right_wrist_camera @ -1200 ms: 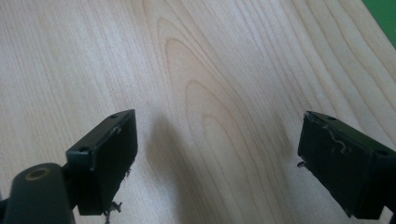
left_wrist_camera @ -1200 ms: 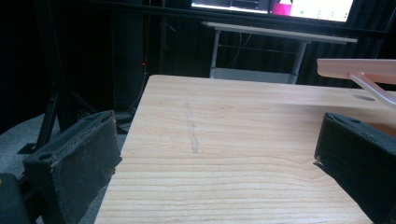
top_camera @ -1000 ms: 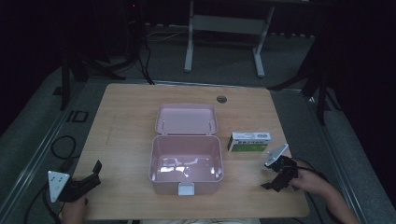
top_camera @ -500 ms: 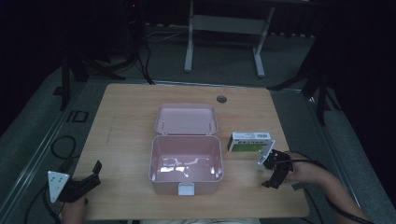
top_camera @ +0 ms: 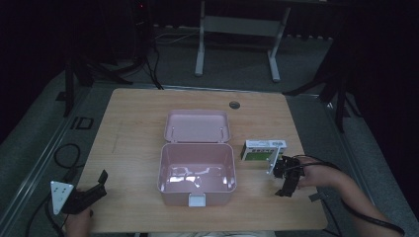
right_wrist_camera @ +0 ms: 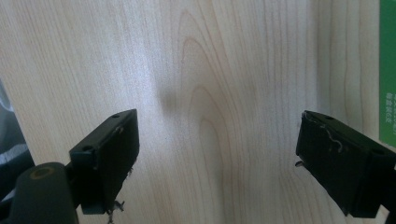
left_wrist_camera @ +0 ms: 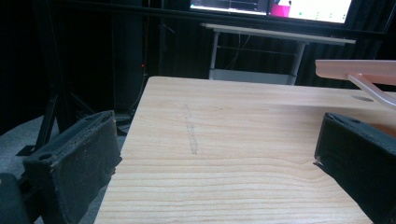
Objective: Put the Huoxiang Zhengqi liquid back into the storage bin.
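A pink plastic box (top_camera: 196,174) stands open mid-table, its lid (top_camera: 197,126) lying back flat behind it. Right of it lies a small green and white carton (top_camera: 262,150). My right gripper (top_camera: 286,183) hovers just in front of the carton, pointing down at bare wood, jaws wide apart; the carton's green edge (right_wrist_camera: 387,74) shows at the far right of the right gripper view. My left gripper (top_camera: 96,187) rests at the front left corner, open with nothing between its jaws. The box's lid edge (left_wrist_camera: 359,70) shows at the right of the left gripper view.
The wooden table (top_camera: 138,123) has a round cable hole (top_camera: 234,104) near its back edge. Cables lie on the floor at the left (top_camera: 64,158). A metal desk frame (top_camera: 237,29) stands behind the table.
My right gripper has moved left and forward, closer to the carton. The left gripper has stayed in place.
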Tool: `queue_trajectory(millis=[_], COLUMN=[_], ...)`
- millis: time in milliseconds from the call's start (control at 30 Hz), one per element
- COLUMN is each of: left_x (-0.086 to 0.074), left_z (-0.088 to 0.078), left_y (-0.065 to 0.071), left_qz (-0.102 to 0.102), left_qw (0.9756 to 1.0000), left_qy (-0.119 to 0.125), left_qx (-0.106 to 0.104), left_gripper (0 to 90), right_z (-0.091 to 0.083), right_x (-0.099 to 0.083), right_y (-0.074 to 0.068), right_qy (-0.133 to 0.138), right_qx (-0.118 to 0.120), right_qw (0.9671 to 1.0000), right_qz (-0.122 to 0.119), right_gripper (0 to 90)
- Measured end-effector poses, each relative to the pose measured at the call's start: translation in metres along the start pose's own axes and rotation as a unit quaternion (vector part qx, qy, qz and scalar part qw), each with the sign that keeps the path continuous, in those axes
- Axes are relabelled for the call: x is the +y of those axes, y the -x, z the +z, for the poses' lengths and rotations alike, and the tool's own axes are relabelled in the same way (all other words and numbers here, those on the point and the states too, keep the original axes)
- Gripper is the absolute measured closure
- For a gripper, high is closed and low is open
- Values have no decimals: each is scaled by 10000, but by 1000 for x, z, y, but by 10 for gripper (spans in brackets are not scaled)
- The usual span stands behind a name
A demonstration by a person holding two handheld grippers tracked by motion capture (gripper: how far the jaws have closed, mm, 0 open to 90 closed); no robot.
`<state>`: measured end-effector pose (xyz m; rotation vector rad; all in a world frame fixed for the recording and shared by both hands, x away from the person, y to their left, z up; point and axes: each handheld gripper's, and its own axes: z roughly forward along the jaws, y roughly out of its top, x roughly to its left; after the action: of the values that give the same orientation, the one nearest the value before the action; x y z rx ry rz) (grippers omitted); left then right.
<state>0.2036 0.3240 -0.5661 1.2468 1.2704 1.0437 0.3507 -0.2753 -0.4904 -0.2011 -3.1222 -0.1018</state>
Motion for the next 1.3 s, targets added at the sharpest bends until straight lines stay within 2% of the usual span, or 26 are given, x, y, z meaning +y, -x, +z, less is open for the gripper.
queue_trajectory(millis=[233, 533, 633, 1033, 1100, 1300], left_x=[0, 0, 0, 0, 0, 0], left_z=[0, 0, 0, 0, 0, 0], left_y=[0, 0, 0, 0, 0, 0], left_qz=[2, 3, 3, 5, 5, 5], left_qw=[10000, 10000, 10000, 10000, 10000, 10000], left_qy=[4, 3, 5, 1, 2, -1], left_qx=[1, -1, -2, -3, -5, -3], left_gripper=[2, 2, 2, 2, 2, 2], right_z=[-8, -38, -46, -70, -73, -75], right_x=[6, 10, 12, 13, 14, 18], right_y=[2, 11, 18, 49, 56, 74], right_qy=[-38, 181, 209, 427, 410, 315], right_qx=[37, -246, -396, -653, -745, -760], right_qw=[9999, 9993, 9989, 9969, 9963, 9965], right_qz=[-149, -211, -113, 62, 98, 162], right_gripper=[134, 143, 138, 149, 152, 156])
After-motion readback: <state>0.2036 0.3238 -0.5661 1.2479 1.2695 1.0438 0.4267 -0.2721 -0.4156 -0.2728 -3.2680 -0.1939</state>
